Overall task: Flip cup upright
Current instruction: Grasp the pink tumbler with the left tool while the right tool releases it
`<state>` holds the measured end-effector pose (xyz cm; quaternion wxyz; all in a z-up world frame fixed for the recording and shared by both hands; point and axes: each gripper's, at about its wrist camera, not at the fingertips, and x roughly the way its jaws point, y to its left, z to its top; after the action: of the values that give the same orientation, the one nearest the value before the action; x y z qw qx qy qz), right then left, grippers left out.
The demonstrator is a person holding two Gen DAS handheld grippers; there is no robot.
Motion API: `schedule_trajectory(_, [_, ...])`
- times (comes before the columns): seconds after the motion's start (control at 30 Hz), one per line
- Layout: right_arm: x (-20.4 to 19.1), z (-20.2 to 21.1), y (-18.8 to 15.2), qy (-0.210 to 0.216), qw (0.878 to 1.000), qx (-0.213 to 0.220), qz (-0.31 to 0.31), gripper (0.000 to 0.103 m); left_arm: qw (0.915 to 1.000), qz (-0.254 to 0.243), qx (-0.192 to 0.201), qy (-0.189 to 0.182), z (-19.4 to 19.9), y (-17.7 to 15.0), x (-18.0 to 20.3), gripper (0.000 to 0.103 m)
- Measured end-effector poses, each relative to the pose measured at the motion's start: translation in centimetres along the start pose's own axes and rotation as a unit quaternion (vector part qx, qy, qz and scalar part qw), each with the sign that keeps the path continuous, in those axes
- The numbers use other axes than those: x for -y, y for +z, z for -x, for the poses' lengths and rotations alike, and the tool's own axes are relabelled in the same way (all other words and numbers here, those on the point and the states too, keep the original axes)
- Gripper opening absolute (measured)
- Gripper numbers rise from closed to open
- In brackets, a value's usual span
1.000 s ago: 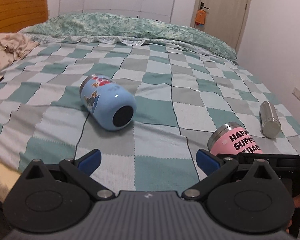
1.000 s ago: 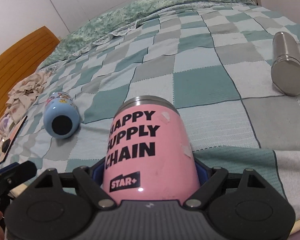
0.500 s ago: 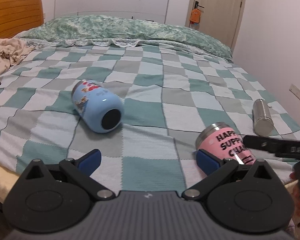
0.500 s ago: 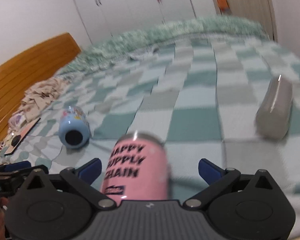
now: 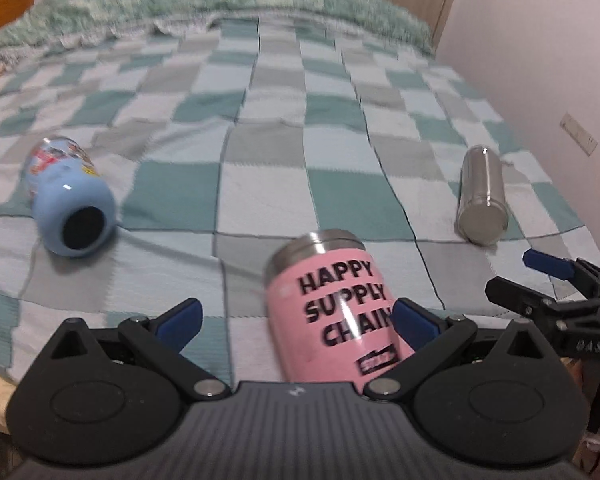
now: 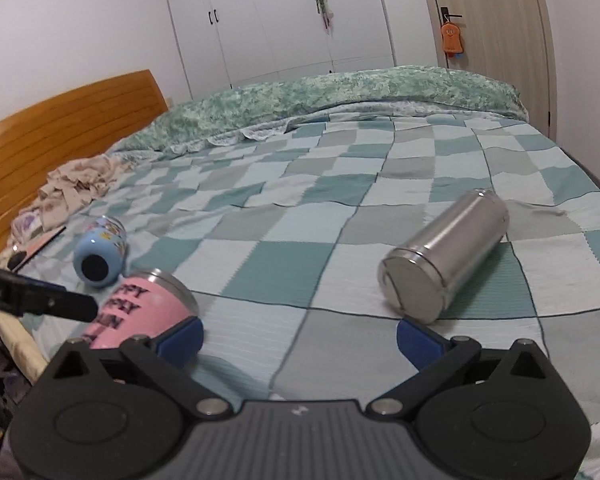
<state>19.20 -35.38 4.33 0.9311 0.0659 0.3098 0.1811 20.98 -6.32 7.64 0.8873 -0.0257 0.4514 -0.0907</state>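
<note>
A pink cup (image 5: 332,308) with black lettering and a steel rim lies on its side on the checked bedspread, close to the near edge. My left gripper (image 5: 296,322) is open, and the cup lies between its blue pads, against the right one. In the right wrist view the pink cup (image 6: 140,312) is at lower left, outside the left finger. My right gripper (image 6: 300,340) is open and empty, and faces a steel cup (image 6: 444,260) that lies on its side. A light blue cup (image 5: 70,204) lies on its side at left.
The steel cup (image 5: 482,196) lies at right near the wall. The right gripper (image 5: 560,296) shows at the right edge of the left wrist view. Crumpled cloth (image 6: 76,184) and a wooden headboard (image 6: 60,128) are at far left. Pillows (image 6: 340,96) lie at the back.
My right gripper has let go of the pink cup and swung right toward the steel cup. My left gripper has moved right, so the pink cup now lies between its fingers.
</note>
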Motion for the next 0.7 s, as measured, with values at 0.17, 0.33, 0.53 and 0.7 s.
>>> schedule_trajectory(0.17, [0.5,-0.6,0.2,0.013,0.999,-0.013,0.032,0.103,0.9992,0.009,-0.036,0.014,-2.3,1.7,1.0,0.103])
schedule_trajectory(0.33, [0.6,-1.4,0.1,0.015,0.998,-0.033,0.056,0.103,0.9973,0.020,-0.068,0.015,-4.3,2.4,1.3,0.103])
schedule_trajectory(0.53, [0.7,-1.9,-0.2,0.019,0.997,-0.043,0.064,0.103,0.9930,0.034,-0.112,0.011,-6.9,3.1,1.3,0.094])
schedule_trajectory(0.7, [0.9,-1.8,-0.3,0.021,0.997,-0.041,0.057,0.103,0.9921,0.051,-0.115,0.001,-7.0,2.7,1.3,0.089])
